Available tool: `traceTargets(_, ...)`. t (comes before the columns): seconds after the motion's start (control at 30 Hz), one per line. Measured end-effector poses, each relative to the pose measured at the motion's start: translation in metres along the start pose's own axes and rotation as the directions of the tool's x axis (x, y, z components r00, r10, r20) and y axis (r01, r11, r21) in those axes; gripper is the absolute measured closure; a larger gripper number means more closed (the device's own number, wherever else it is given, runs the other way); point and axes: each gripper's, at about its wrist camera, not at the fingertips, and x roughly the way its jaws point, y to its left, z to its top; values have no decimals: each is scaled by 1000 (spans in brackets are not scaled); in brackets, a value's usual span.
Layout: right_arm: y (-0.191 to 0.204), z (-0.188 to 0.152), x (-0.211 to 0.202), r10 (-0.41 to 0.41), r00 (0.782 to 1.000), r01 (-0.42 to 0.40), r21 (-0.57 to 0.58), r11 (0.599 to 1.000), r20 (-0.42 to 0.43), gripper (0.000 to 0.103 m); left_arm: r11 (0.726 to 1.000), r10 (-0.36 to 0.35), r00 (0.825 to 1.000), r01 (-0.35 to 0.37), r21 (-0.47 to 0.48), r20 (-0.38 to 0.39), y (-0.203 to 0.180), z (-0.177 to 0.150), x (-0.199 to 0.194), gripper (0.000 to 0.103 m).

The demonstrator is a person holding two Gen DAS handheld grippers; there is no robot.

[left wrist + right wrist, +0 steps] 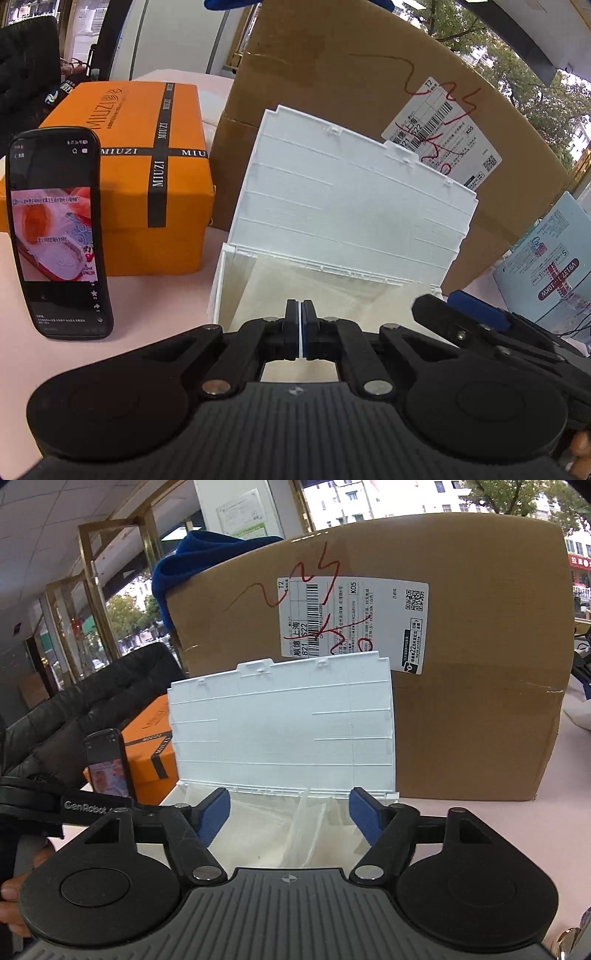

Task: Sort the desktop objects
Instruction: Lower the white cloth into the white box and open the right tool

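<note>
- Left wrist view: the left gripper (301, 325) has its two fingers pressed together. A thin white strip shows between the blue pads. I cannot tell if that is a held thing or just the pad edge.
- The white box (236, 291) sits right in front of this gripper and a bit below it. Its lid (351, 206) stands up and leans back on the big cardboard box (332, 74) behind it.
- The inside of the white box that shows here looks bare. The fingers point straight into it.
- A phone (59, 232) stands well off to the left of the gripper, with an orange box (125, 177) just behind it. A pale blue pack (546, 266) is off to the right.
- The black part of the right gripper (480, 325) shows close on the right side, so both grippers are at the white box together.
- Right wrist view: the right gripper (290, 818) is wide open and holds nothing. Its blue pads (214, 818) stand far apart.
- The white box (177, 794) is straight ahead and just under these fingers too. A clear wall (303, 827) splits the inside, running away from the gripper. The long side of the box runs left to right across the gripper.
- The other gripper's arm (74, 806) pokes in from the left, with the phone (109, 764) past it.
- I think both grippers are about as near to the white box. No small thing to sort shows in either view, so I cannot say which way the next one lies.
</note>
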Motion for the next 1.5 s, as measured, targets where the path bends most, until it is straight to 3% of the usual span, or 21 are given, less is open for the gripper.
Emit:
traceTargets(0.03, 2, 1, -1, 6, 1000, -6, -16, 1000, -15, 71, 1000, 5, 1000, -5, 0, 12, 0, 0, -2, 102)
traceTargets(0.1, 7, 2, -2, 20, 999, -22, -49, 999, -42, 90, 1000, 8, 1000, -8, -6, 12, 1, 1, -1, 102)
traceTargets(0.13, 12, 1, 0, 31, 998, -35, -67, 997, -53, 93, 1000, 10, 1000, -10, -9, 11, 2, 2, -1, 101)
traceTargets(0.33, 24, -5, 7, 128, 982, -147, -135, 980, -140, 93, 1000, 9, 1000, -9, -2, 0, 1, 3, 0, 101)
traceTargets(0.53, 11, -19, 46, -3, 969, -26, -113, 993, -247, 93, 1000, 11, 1000, -11, -8, 5, 1, 4, -3, 98)
traceTargets(0.77, 16, -23, 54, -57, 970, 26, -131, 991, -236, 93, 1000, 13, 1000, -13, -2, -7, 0, 3, 0, 95)
traceTargets(0.9, 16, -24, 56, -67, 971, 36, -135, 990, -231, 93, 999, -41, 999, 41, 14, -23, -4, 0, 3, 95)
traceTargets(0.97, 16, -23, 56, -60, 971, 30, -131, 991, -229, 90, 996, -84, 996, 85, 16, -31, -5, -1, 6, 95)
traceTargets(1.03, 15, -22, 55, -32, 974, 6, -116, 993, -225, 78, 992, -124, 991, 125, 14, -41, -4, -4, 15, 95)
traceTargets(1.17, 19, -21, 50, -3, 977, -22, -115, 993, -212, 63, 992, -124, 991, 123, -16, -51, 1, -9, 36, 95)
traceTargets(1.27, 19, -19, 46, 17, 979, -38, -100, 994, -203, 53, 992, -124, 991, 125, 25, -45, -4, -14, 42, 94)
traceTargets(1.33, 19, -18, 44, 16, 981, -35, -93, 995, -192, 39, 992, -112, 992, 115, 43, -53, -7, -15, 45, 94)
traceTargets(1.5, 18, -17, 44, 4, 982, -20, -85, 996, -191, 35, 990, -132, 989, 135, 39, -62, -6, -15, 49, 93)
